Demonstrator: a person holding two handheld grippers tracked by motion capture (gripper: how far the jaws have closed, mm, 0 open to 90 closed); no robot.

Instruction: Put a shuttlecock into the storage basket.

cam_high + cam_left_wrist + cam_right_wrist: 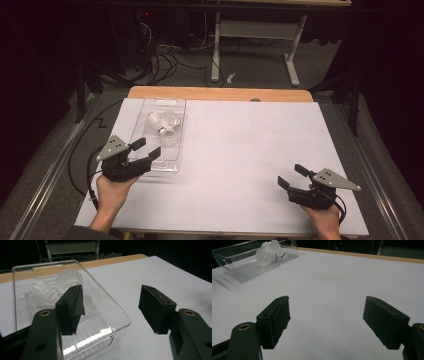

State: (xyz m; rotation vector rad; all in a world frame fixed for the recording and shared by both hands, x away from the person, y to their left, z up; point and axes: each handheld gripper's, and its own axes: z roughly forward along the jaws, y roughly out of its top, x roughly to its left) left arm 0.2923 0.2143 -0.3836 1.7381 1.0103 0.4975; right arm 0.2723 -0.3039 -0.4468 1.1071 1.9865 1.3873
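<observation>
A clear plastic tray (171, 107) lay on the far-left part of the white table (250, 150) with white shuttlecocks (164, 126) inside. The left gripper (147, 149) hovered at the tray's near end — jaws apart, holding nothing. The right gripper (292, 176) sat near-right, well apart from the tray — jaws also spread, empty.

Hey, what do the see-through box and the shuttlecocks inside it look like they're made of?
The box looks like clear, glossy hard plastic: you see the table through its walls, and light glints off its ribbed bottom. The shuttlecocks look like white plastic or nylon, with fine ribbed skirts; real feathers can't be ruled out.
</observation>
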